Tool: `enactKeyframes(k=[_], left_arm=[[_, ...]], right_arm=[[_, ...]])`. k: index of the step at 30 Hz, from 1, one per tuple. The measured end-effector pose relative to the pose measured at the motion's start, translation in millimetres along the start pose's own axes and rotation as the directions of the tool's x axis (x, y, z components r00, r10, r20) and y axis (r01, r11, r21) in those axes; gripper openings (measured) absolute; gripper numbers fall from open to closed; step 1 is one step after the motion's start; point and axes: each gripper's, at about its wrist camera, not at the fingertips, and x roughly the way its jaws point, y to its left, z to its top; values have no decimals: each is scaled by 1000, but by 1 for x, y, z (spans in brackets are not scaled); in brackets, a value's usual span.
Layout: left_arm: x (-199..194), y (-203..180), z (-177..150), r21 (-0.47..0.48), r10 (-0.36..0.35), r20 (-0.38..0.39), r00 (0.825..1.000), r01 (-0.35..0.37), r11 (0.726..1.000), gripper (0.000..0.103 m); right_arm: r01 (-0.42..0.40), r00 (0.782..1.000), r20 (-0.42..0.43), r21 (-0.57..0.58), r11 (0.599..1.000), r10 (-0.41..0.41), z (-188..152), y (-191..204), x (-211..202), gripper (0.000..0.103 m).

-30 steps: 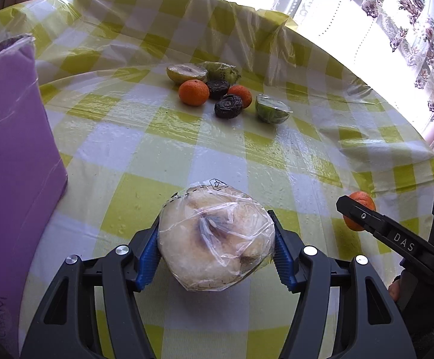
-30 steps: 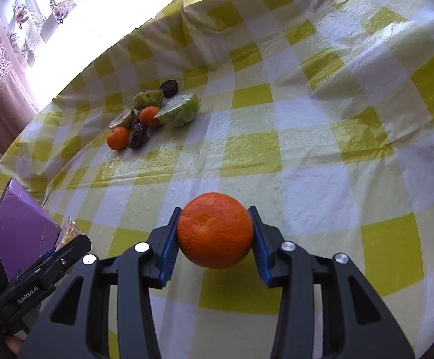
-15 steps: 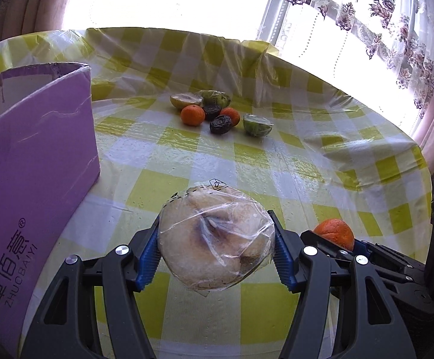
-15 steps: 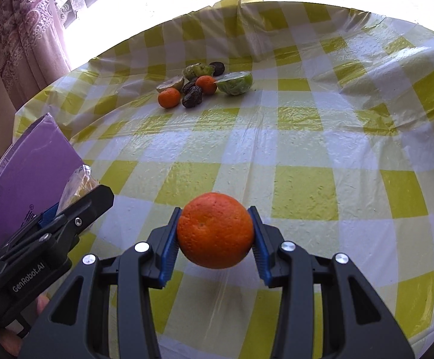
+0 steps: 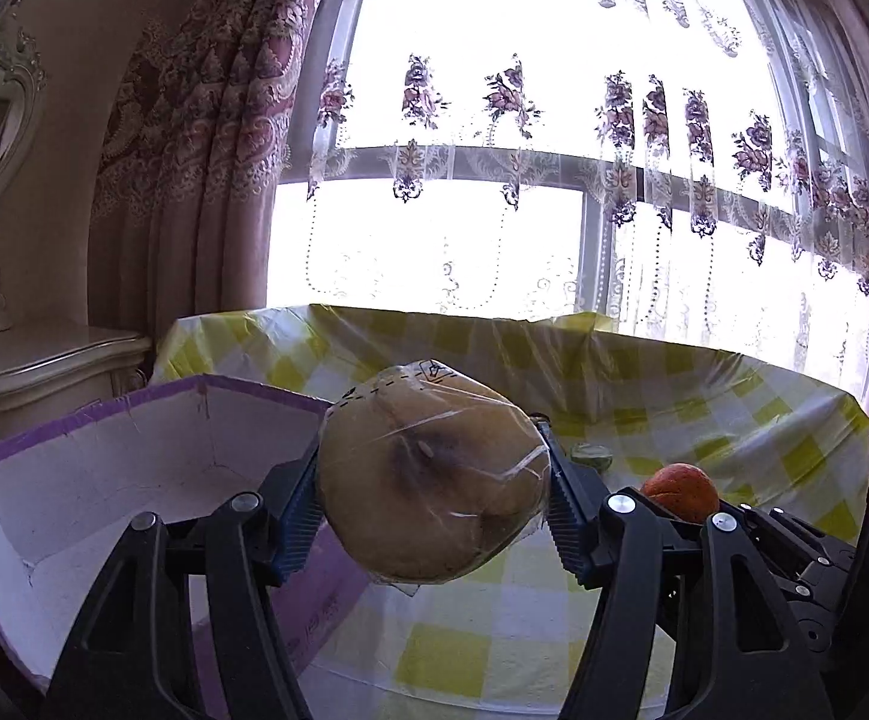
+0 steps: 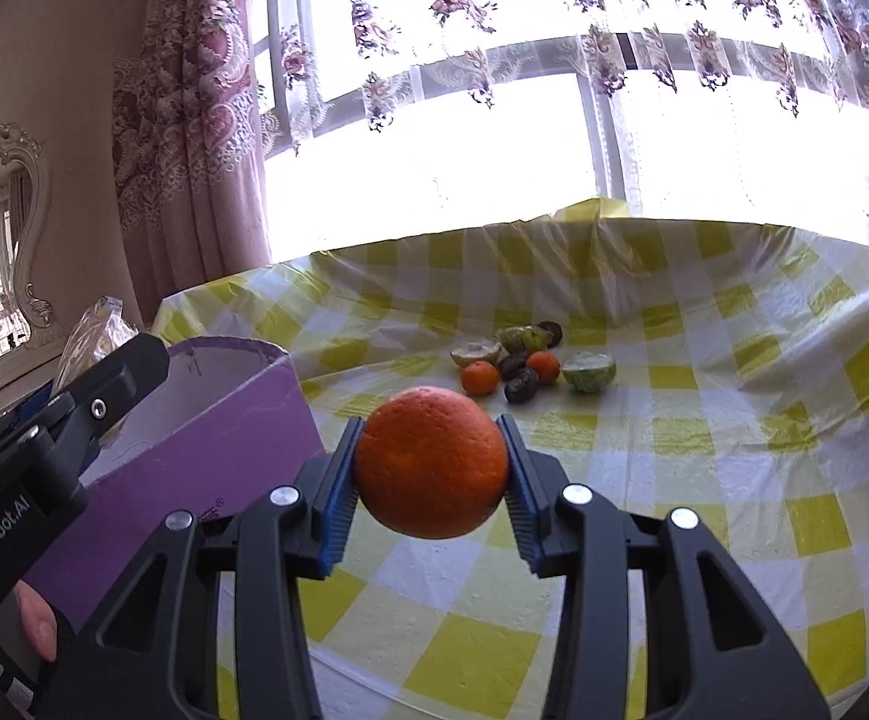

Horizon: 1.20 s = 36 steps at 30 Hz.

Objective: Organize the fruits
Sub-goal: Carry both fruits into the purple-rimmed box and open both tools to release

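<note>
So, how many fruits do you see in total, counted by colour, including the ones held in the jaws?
Orange: 3 (large orange in right gripper, small oranges)
Green: 3 (green fruits)
Dark: 3 (dark fruits)
Pale: 1 (wrapped pale fruit in left gripper)
Total: 10

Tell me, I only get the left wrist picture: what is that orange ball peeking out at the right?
Observer: An orange, clamped between the right gripper's blue pads.
Visitor: Is there any fruit on the table besides that green half?
Observer: Yes. Beside the lime half lie two tangerines, some dark fruits and more green ones.
Visitor: Who holds the gripper I look along?
Observer: A person. A thumb shows on the handle of the left gripper.
</note>
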Motion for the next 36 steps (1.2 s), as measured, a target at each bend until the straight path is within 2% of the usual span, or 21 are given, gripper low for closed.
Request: enactKeyframes(k=[4,10,14,18,20,23,26,30,33,34,35,36], left_arm=[[-21,24,17,11,86,21,996,-86,996,61],[-25,75,41,7,197,-37,980,-197,980,61],[-12,111,46,20,251,-152,956,-251,968,61],[8,148,42,10,226,-322,919,-235,972,61],[20,162,34,15,211,-409,888,-225,974,61],[38,175,17,33,192,-531,825,-206,978,61],[55,187,4,66,200,-610,766,-203,977,62],[74,200,-7,96,179,-689,702,-157,983,62],[94,216,-16,101,159,-762,628,-128,987,62],[97,220,-19,95,148,-779,610,-119,988,62],[100,224,-20,79,128,-790,599,-107,991,62],[100,226,-20,63,108,-795,596,-95,993,62]], right_arm=[[-64,998,17,-72,995,66,13,38,-1,44],[-189,982,-8,-153,970,190,33,91,11,44],[-258,966,-66,-194,946,250,43,127,28,44],[-303,949,-166,-237,923,269,45,163,54,44],[-323,934,-245,-258,911,262,43,181,70,44],[-349,894,-384,-271,897,232,36,203,98,44],[-360,831,-530,-279,890,170,24,218,128,44],[-367,767,-639,-357,859,62,12,237,155,44],[-403,696,-718,-399,824,-7,1,251,176,44],[-412,678,-735,-414,812,-31,-3,256,181,44],[-416,666,-744,-428,803,-51,-6,259,186,44],[-417,660,-749,-439,796,-67,-9,261,189,44]])
